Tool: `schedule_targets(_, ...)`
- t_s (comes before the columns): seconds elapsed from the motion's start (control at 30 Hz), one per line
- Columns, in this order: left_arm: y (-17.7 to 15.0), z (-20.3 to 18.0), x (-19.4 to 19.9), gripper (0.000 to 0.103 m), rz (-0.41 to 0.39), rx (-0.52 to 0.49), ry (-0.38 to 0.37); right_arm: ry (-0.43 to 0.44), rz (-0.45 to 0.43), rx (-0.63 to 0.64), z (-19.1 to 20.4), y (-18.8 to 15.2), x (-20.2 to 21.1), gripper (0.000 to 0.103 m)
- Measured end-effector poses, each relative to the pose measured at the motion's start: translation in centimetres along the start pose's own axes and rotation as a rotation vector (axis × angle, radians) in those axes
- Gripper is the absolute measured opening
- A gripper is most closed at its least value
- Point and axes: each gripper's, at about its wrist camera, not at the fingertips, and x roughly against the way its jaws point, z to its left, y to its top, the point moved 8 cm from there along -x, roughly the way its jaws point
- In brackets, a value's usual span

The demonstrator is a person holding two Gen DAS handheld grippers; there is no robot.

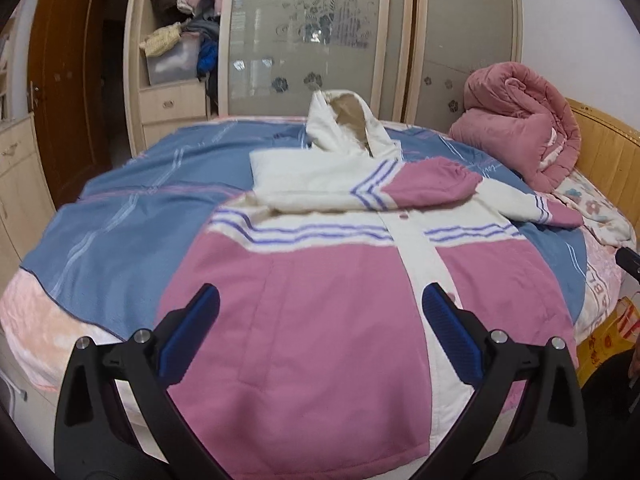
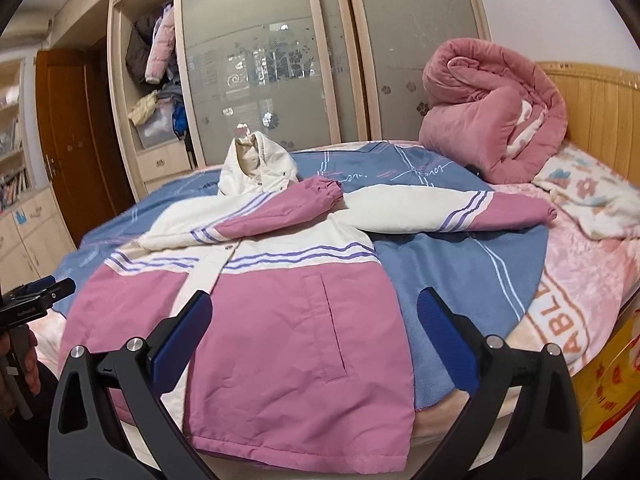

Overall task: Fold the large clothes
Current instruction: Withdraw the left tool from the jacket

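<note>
A pink and white jacket [image 1: 320, 300] lies face up on a blue blanket [image 1: 120, 232] spread over the bed [image 2: 580, 292], its hem toward the cameras and its white hood [image 2: 256, 164] standing up at the far end. One sleeve [image 2: 280, 212] is folded across the chest, its pink cuff resting near the centre front; the other sleeve [image 2: 460, 208] extends flat sideways over the blanket toward the headboard [image 2: 600, 112]. The left gripper [image 1: 320, 320] is above the lower front of the jacket, jaws spread wide with nothing between them. The right gripper [image 2: 316, 332] is over the hem corner near the side pocket, jaws likewise wide apart and empty; whether either touches the fabric cannot be determined. A rolled pink quilt [image 2: 492, 108] sits at the head of the bed, well apart from the jacket. Behind the bed stands a wardrobe [image 1: 304, 40] with frosted sliding doors; one section is open, with clothes inside. A brown door [image 1: 68, 80] is beside it.
</note>
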Motion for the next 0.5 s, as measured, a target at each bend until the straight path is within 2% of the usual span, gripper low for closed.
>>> schedule_targets(0.13,-0.6,-0.4,-1.2,0.101,0.026,-0.032,0.006,-0.033,0.011,0.017,0.3,-0.2,-0.3,0.102)
schedule_targets(0.27,-0.4,-0.5,-1.1,0.101,0.011,-0.040,-0.002,-0.039,0.021,0.014,0.5,-0.3,-0.8,0.102)
schedule_targets(0.5,-0.4,0.2,-0.7,0.101,0.009,-0.016,-0.017,-0.039,0.038,0.038,1.6,-0.5,-1.6,0.102)
